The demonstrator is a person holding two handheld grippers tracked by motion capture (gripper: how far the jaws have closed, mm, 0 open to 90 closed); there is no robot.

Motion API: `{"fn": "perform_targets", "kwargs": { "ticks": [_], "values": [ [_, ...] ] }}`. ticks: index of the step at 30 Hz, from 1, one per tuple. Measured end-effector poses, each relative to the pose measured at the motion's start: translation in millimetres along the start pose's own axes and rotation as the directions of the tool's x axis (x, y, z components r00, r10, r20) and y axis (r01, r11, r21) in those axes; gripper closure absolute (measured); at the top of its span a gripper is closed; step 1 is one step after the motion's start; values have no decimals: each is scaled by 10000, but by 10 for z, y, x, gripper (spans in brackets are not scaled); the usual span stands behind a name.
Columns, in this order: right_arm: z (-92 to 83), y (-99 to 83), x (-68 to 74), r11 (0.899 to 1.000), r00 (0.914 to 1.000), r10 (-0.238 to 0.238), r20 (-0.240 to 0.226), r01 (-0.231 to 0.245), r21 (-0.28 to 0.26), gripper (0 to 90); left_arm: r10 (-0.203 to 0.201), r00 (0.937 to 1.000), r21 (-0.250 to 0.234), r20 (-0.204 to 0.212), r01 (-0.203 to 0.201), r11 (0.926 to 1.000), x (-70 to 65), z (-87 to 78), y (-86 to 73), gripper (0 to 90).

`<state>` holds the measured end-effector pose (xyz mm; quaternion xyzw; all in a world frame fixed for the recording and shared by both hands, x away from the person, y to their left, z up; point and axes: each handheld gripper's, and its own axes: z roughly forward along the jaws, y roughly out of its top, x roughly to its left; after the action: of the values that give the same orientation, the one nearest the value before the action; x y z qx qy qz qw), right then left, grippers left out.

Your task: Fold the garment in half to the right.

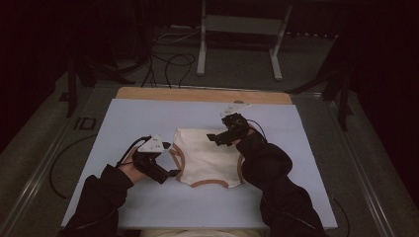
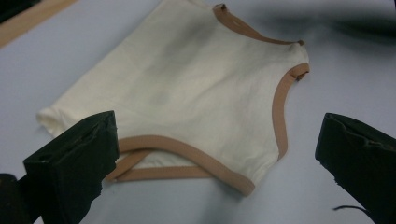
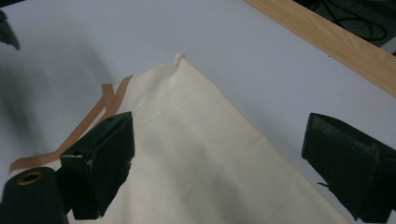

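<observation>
left gripper (image 1: 170, 159): It is at the near left side of the top (image 1: 207, 155), by an armhole. Its jaws are wide apart and hold nothing.
armhole: In the left gripper view the tan band (image 2: 187, 156) of this hole lies right ahead of the jaws, a bit to the left. The band loops and one strip of it pokes out under the cloth.
which way: The top lies in front of the left gripper and to the side of it, toward the other hand. Its long way runs from the near tan edge to the far plain edge.
right gripper (image 1: 217, 137): It hangs over the far right part of the top. Its jaws are wide apart too, and hold nothing. I cannot tell if it touches the cloth.
far corner: In the right gripper view the cloth corner (image 3: 180, 58) sits past the jaws, farther out. A tan strap (image 3: 88, 121) runs off to the left of them.
nearer hand: Both are close. The left one is beside the top, the right one is above it.
look of the top: It is small, cream, soft and flat, with tan trim.
table (image 1: 148, 118): It is pale blue, with a wood edge (image 1: 197, 94) at the far side.
</observation>
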<state>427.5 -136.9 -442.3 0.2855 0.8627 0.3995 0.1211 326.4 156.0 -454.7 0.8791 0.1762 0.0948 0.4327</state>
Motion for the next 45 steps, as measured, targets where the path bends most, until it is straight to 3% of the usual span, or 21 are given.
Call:
{"fn": "perform_targets", "kwargs": {
  "ticks": [3,5,11,18,23,30,34,38,43,45],
  "values": [
    [53,74,22,10000,10000,-47,-84,47,43,95,72,9995,-38,303,-71,10000,-22,15,10,3],
    [89,128,38,9999,9998,-113,-155,113,14,95,420,9988,144,263,-424,9990,-46,31,15,4],
    [226,280,106,9996,9993,-255,-282,258,117,95,974,9928,557,704,-1014,9933,-80,72,56,7],
    [398,393,173,9984,9974,-475,-548,491,288,95,1153,9864,858,1174,-1257,9883,-105,208,38,32],
    [526,437,202,9977,9963,-535,-678,561,369,96,1257,9847,1128,1207,-1395,9838,-109,305,-32,41],
    [675,431,242,9963,9944,-572,-890,626,595,96,1096,9847,1619,1357,-1312,9781,-86,447,-155,59],
    [724,416,256,9963,9939,-505,-983,570,642,97,1284,9839,1773,1240,-1493,9728,-87,517,-212,111],
    [768,406,270,9958,9937,-456,-1024,533,743,97,1293,9813,1782,1426,-1539,9719,-66,575,-251,158],
    [804,415,275,9961,9927,-486,-1106,564,682,97,1878,9752,1960,1173,-2081,9582,-89,652,-276,225],
    [823,418,279,9961,9928,-488,-1091,565,681,97,1915,9756,1820,1078,-2087,9609,-91,663,-273,254]
  ]
}}
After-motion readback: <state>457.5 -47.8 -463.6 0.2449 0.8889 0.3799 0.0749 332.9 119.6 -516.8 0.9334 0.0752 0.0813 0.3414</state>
